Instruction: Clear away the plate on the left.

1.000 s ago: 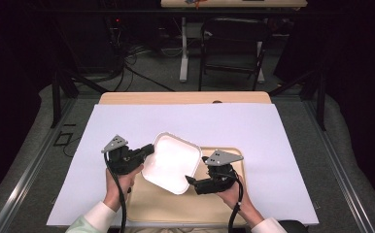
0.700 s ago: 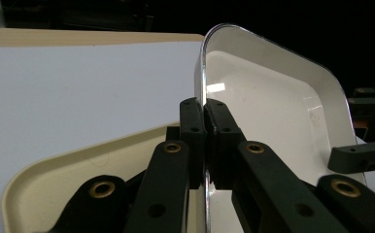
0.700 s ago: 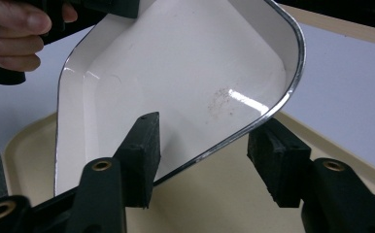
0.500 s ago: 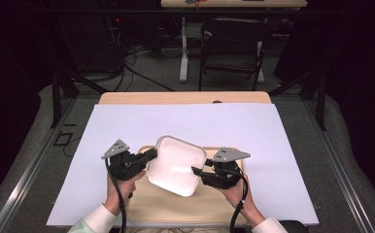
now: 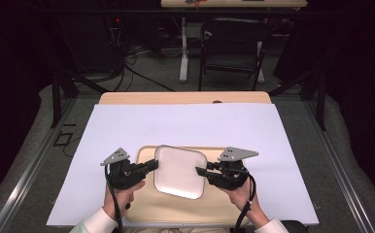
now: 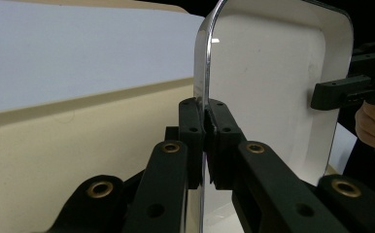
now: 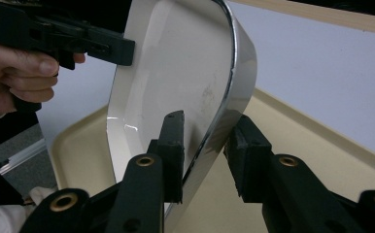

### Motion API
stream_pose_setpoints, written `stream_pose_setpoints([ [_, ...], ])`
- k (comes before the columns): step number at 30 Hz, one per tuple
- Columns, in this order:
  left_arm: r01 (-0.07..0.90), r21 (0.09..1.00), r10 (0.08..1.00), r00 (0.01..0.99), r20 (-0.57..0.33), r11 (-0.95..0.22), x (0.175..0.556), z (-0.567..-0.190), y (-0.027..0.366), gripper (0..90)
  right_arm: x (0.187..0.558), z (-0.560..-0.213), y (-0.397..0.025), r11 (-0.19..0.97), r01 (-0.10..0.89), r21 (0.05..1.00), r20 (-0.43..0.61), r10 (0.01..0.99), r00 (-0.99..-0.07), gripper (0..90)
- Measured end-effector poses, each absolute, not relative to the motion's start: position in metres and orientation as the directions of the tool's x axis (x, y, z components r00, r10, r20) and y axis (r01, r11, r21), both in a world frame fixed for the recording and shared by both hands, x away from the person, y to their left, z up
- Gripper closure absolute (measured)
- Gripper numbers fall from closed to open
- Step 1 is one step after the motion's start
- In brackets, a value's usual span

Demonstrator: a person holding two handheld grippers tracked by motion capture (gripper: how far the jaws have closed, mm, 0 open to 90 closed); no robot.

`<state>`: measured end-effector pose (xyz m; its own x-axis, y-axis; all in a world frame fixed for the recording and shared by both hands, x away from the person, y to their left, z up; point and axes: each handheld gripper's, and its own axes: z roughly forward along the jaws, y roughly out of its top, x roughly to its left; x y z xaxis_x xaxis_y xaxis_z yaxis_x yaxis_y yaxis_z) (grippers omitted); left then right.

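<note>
While the white sheet (image 5: 127, 131) covers your table in the dark room with a chair (image 5: 231, 48) behind, the square white dish (image 5: 179, 171) hangs over the beige tray (image 5: 176, 213) between your left gripper (image 5: 150, 166) and right gripper (image 5: 201, 171). Left gripper view: jaws pinched tight on the shiny rim. Right gripper view: jaws straddle the opposite edge, slightly apart, gripping uncertain; faint scuffs mark the inside.

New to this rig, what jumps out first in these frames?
The shiny white square dish, held above the beige tray near the front of the white-covered table. The left tool is clamped tight on the dish's left rim. The right tool straddles the opposite rim, jaws visibly parted around it in the right gripper view.
</note>
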<state>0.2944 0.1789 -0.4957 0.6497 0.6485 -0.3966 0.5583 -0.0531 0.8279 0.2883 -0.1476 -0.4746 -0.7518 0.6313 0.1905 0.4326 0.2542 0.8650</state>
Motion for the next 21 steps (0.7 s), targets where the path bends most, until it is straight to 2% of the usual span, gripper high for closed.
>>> stream_pose_setpoints([
  [12, 0.627, 0.776, 0.645, 0.624, -0.441, -0.076, 0.289, -0.502, 0.177, 86.1, 0.291, -0.479, -0.151, 0.243, 0.530, 0.813, 0.277, 0.639, -0.718, 74.4],
  [21, 0.696, 0.713, 0.648, 0.583, -0.490, -0.086, 0.291, -0.517, 0.180, 85.6, 0.302, -0.495, -0.146, 0.281, 0.587, 0.759, 0.298, 0.651, -0.698, 76.2],
])
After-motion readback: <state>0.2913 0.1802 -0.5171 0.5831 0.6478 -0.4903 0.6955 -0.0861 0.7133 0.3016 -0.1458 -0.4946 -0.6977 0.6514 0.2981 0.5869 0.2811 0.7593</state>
